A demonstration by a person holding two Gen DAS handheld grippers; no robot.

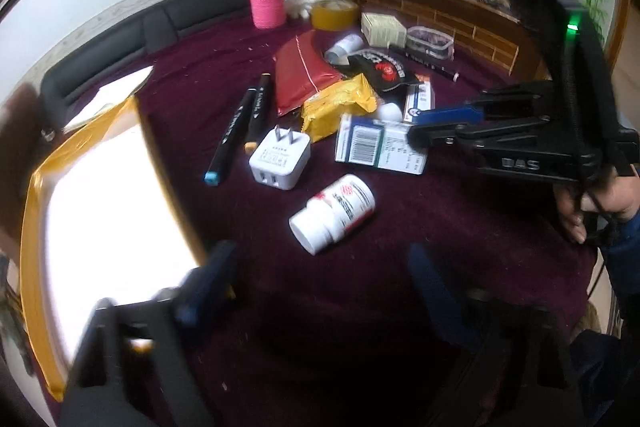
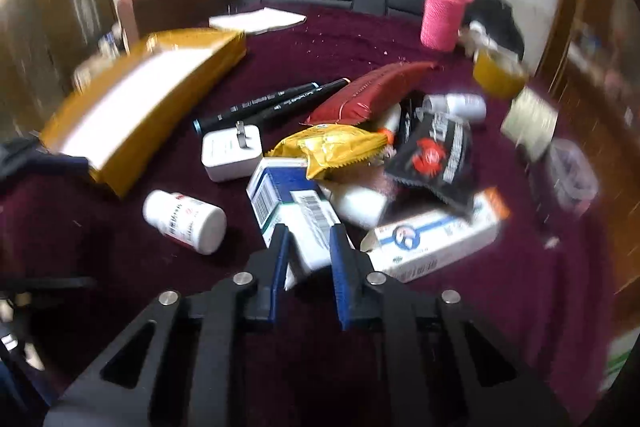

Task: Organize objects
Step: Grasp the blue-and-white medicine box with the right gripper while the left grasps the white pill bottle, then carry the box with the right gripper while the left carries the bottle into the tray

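Gripping the barcode box [image 2: 298,211] at its near end with right tongs [image 2: 308,255]; box on maroon surface [image 2: 120,267], long axis running away into the pile. Left tongs [image 1: 316,279] empty, parted, hovering beside pill bottle [image 1: 334,213]. Left view alone shows the hand [image 1: 600,203].

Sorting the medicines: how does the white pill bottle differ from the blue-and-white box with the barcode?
The white pill bottle is round with a red label; the blue-and-white box is flat-sided with a barcode. The bottle lies alone and untouched; the box sits under the yellow packet, gripped by the right gripper. Both rest on the purple cloth.
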